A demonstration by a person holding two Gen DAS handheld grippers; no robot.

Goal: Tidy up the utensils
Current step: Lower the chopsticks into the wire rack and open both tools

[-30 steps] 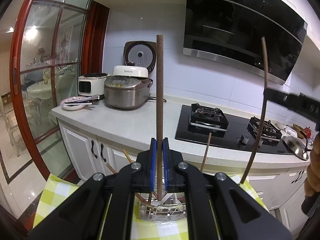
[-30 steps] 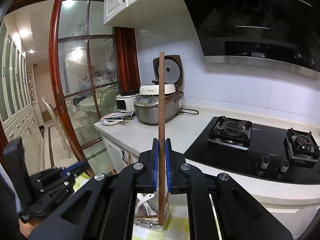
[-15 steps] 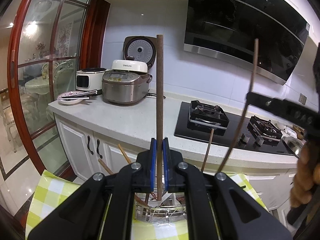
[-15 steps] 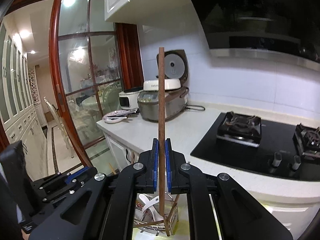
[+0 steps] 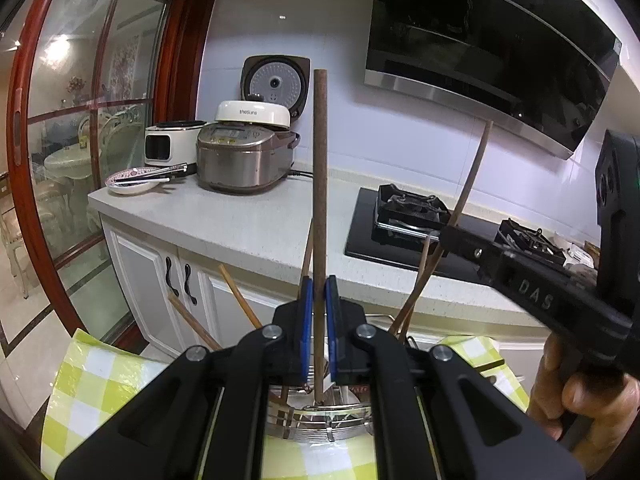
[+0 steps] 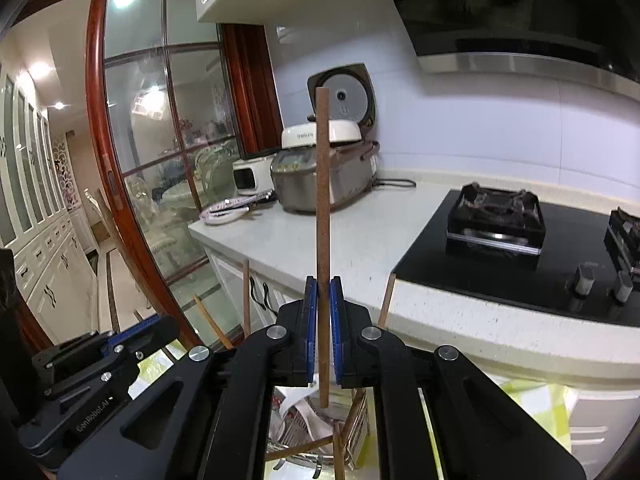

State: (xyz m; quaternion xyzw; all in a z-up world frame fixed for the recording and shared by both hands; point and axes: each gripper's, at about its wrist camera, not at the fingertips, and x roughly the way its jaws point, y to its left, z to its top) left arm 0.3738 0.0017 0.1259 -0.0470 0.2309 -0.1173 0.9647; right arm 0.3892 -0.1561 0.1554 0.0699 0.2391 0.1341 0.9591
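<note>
Big white countertop runs along the far wall, with a black gas hob set into it on the right. On the far left of the counter sit a brown-and-steel rice cooker with its lid flipped up, a smaller white cooker beside it, and a shallow plate that has what looks like a couple of utensils lying across it, too small to tell which.

Nearer, there's a table with a yellow-green checked cloth. On it stands a wire utensil basket, mostly hidden behind the tongs. Several brown chopsticks lean out of it at angles, and from the right wrist view you can make out something white, maybe spoons, lying in the bottom.

Left gripper: blue pads squeezed nearly together, pinching one brown chopstick that stands upright, its lower tip hanging right over the basket's rim area. Can't tell if the tip touches anything.

Right gripper: same deal, pads clamped tight on a second upright chopstick, the bottom end dipping into the top of the basket opening. From the left view that one slants in from the right, with the person's hand around the handle.
</note>
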